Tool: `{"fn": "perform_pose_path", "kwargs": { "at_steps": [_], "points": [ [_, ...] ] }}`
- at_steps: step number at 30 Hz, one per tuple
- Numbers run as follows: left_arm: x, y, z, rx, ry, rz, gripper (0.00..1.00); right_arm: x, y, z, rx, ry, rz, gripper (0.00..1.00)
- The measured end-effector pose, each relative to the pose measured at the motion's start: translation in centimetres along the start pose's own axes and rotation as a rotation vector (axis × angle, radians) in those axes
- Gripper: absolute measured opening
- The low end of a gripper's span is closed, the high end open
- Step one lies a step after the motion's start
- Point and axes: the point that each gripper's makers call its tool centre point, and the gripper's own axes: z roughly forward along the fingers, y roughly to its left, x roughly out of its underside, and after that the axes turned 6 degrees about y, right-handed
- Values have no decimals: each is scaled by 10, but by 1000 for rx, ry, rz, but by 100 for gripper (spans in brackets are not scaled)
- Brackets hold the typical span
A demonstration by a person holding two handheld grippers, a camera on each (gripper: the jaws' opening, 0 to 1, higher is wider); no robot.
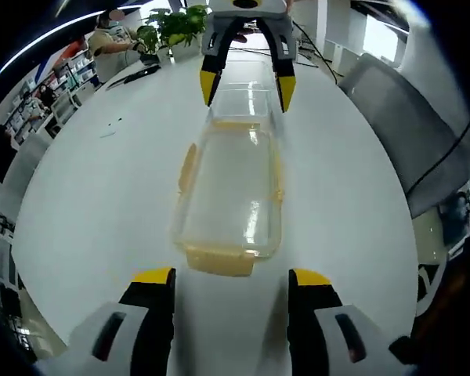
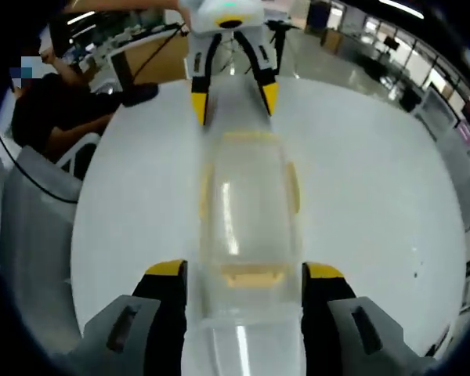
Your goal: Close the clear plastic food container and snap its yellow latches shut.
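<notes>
In the left gripper view, a person sits at the upper left of the frame at the far edge of the round white table, with a green potted plant just right of them at the top. The clear plastic food container lies lengthwise at the centre of the frame, its lid on. One yellow latch shows at its near end, one on the left long side and one on the right. The left gripper rises from the bottom with its yellow-tipped jaws wide apart, just short of the container's near end and holding nothing. At the top centre the right gripper faces in, its jaws spread to either side of the container's far end. A grey chair back stands at the upper right.

In the right gripper view, another person in dark clothing sits at the upper left, with a grey chair below. The same container runs down the centre, blurred, its near end lying between the open jaws of this gripper; whether the jaws touch its sides cannot be told. The left gripper stands at the top centre, jaws apart.
</notes>
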Motion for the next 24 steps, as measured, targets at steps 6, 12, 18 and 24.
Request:
{"fn": "perform_pose_path", "kwargs": {
  "at_steps": [6,12,18,24],
  "points": [
    [-1,1,6,27,5,23,54,5,3,8,-25,34,-3,54],
    [-2,-1,14,52,10,50,54,9,3,14,-34,62,-5,54],
    [-1,-3,21,72,11,65,53,13,3,24,-48,86,4,53],
    [0,-4,24,79,13,84,51,15,5,28,-51,102,7,52]
  ]
}}
